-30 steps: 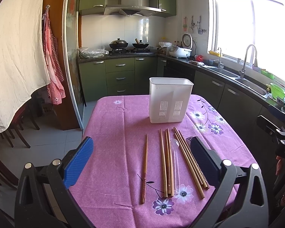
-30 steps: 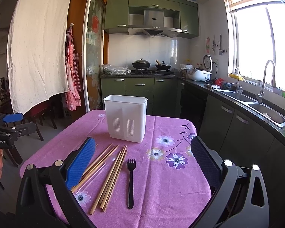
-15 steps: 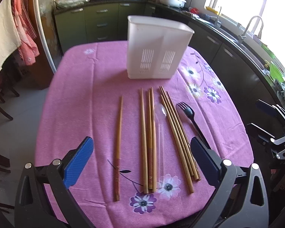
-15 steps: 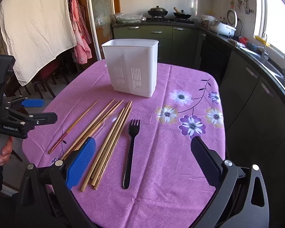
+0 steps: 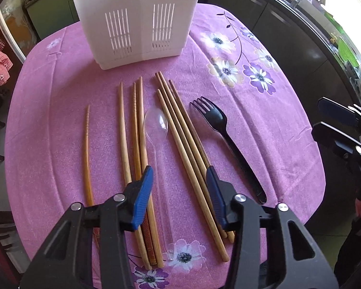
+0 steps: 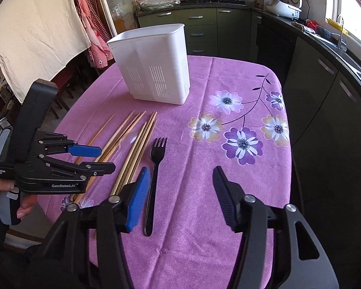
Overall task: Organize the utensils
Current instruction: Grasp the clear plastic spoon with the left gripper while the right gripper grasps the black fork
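Note:
A white slotted utensil holder [image 5: 137, 16] stands at the back of the purple flowered table [image 5: 264, 125]; it also shows in the right wrist view [image 6: 154, 65]. Several wooden chopsticks [image 5: 137, 142] lie in rows in front of it, with a clear plastic spoon [image 5: 156, 125] among them and a black plastic fork [image 5: 226, 137] to their right. My left gripper [image 5: 179, 187] is open and empty, low over the spoon handle between two chopstick groups. My right gripper [image 6: 179, 187] is open and empty, just right of the fork [image 6: 155, 168].
Green kitchen cabinets and a dark counter with a sink [image 6: 325, 55] run along the right side and the back. A cloth [image 6: 33, 29] hangs at the left, with chairs below it. The table's near edge is right under both grippers.
Both grippers have dropped and moved in toward the table. The left gripper's jaws have narrowed and now straddle the spoon handle. The right gripper's jaws have narrowed too.

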`<state>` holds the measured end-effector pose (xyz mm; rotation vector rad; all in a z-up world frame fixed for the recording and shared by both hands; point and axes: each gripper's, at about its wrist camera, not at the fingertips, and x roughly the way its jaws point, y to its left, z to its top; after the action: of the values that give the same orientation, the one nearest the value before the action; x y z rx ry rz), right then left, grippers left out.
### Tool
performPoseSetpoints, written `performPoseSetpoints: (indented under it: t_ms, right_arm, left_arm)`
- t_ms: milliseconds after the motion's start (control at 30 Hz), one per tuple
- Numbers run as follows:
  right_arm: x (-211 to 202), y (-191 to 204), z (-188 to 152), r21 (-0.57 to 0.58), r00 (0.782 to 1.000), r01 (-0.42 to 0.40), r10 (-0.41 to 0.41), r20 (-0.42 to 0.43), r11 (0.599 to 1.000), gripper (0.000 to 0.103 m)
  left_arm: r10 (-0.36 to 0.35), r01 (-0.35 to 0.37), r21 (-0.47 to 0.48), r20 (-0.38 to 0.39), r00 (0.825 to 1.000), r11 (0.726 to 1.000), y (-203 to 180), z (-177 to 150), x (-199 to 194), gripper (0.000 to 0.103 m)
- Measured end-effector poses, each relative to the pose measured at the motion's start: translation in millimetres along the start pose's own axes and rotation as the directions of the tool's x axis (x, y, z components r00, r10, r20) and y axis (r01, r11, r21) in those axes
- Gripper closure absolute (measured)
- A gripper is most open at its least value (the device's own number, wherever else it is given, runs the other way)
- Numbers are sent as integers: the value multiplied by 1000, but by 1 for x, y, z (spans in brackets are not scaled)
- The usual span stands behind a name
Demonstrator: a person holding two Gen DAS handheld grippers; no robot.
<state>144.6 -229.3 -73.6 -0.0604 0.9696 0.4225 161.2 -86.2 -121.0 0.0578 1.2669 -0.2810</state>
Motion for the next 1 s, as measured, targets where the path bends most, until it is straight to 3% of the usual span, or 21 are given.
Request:
performPoseSetpoints:
  t_ms: [200, 733, 800, 1000]
  right_arm:
    - [5, 6, 0, -26, 1000, -1, 1, -5, 1000, 58]
    - [14, 5, 0, -34, 1000, -3, 2, -27, 999, 58]
    - [15, 6, 0, -44, 999, 4, -5, -33, 999, 58]
    - [23, 15, 3, -74, 998, 12, -17, -68, 997, 58]
  left_arm:
    - [35, -36, -12, -35, 999, 999, 2, 10, 16, 78]
    - [134, -133, 25, -61, 989, 991, -8, 33, 47, 80]
    - [141, -139, 35, -55, 988, 990, -10, 33, 47, 94]
    - [121, -120, 24, -34, 992, 992, -10, 30, 38, 95]
